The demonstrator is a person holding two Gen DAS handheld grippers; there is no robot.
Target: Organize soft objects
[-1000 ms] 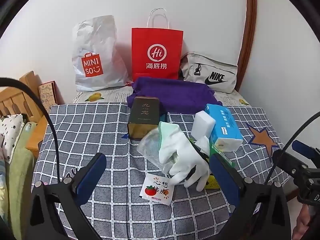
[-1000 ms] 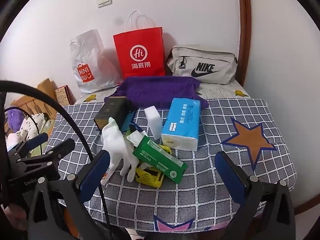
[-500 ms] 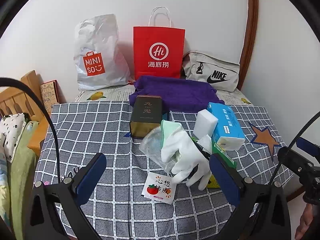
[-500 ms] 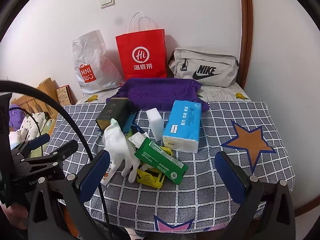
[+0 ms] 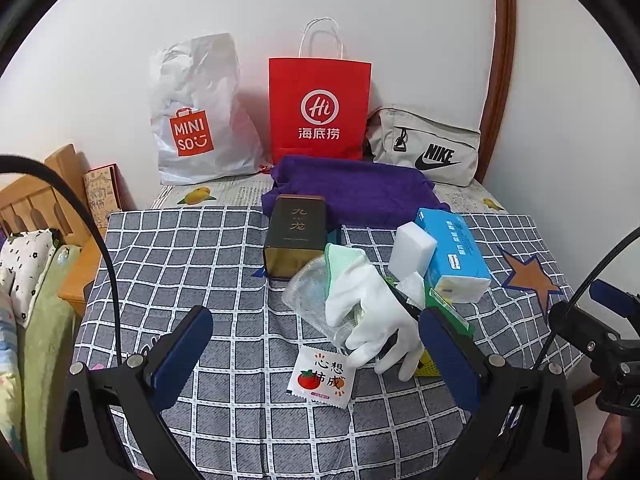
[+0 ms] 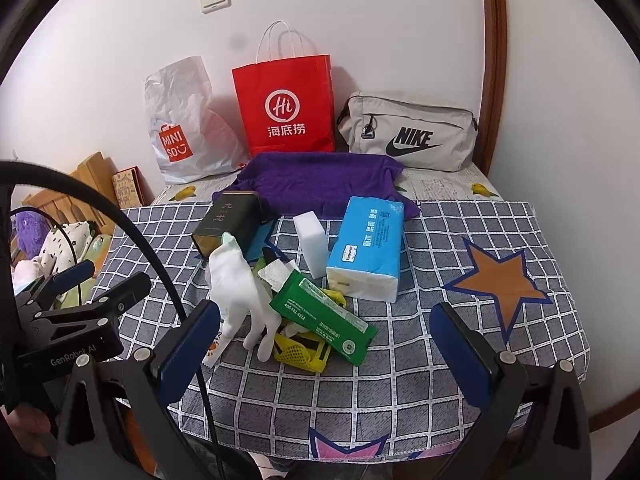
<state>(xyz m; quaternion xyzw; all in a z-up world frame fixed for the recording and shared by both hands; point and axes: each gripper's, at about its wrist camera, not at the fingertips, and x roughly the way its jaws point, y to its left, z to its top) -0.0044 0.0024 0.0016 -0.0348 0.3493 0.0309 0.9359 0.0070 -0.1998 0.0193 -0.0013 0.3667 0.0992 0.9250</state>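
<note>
A pile lies mid-table: a white glove, a white sponge, a blue tissue pack, a green wipes pack, a clear plastic bag and a purple towel behind. My left gripper is open and empty, in front of the glove. My right gripper is open and empty, in front of the green pack. Each gripper shows at the other view's edge.
A dark tin stands left of the pile. A small tomato sachet and a yellow mesh item lie in front. A white Miniso bag, a red paper bag and a grey Nike pouch line the wall.
Both grippers have drawn back and risen slightly; the pile sits a little lower and farther in both views. Nothing on the table has moved.
</note>
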